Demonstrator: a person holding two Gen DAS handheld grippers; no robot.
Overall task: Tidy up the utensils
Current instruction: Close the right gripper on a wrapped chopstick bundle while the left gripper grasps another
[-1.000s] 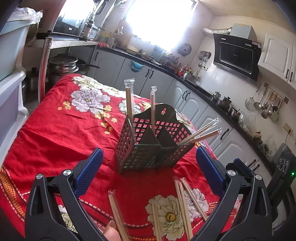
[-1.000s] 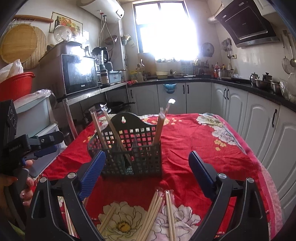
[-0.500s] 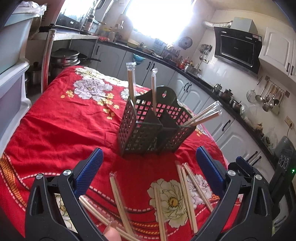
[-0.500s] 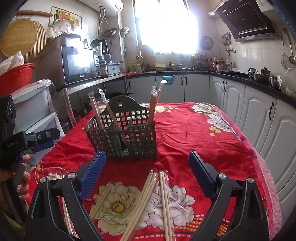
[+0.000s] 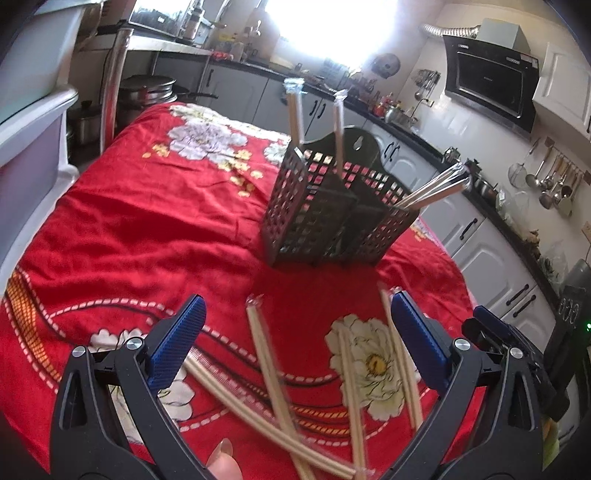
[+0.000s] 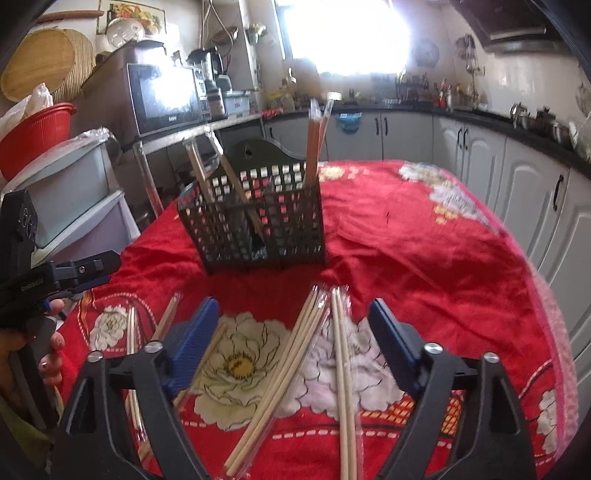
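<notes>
cloth (image 5: pixel 155 206): red fabric, creasing, matt
basket (image 5: pixel 332 218): dark perforated plastic
chopsticks (image 6: pixel 280 376): pale wood, showing glossy clear sleeves
pads (image 6: pixel 192 343): blue, ribbed
cabinets (image 6: pixel 476 155): appearing smooth, grey

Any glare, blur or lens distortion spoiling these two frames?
Left wrist view: the window is blown out white, the chopsticks between the open fingers are motion-smeared, and the fisheye bends the cabinets. Right wrist view: the same window glares, and the tablecloth and cabinets look blurred.
</notes>
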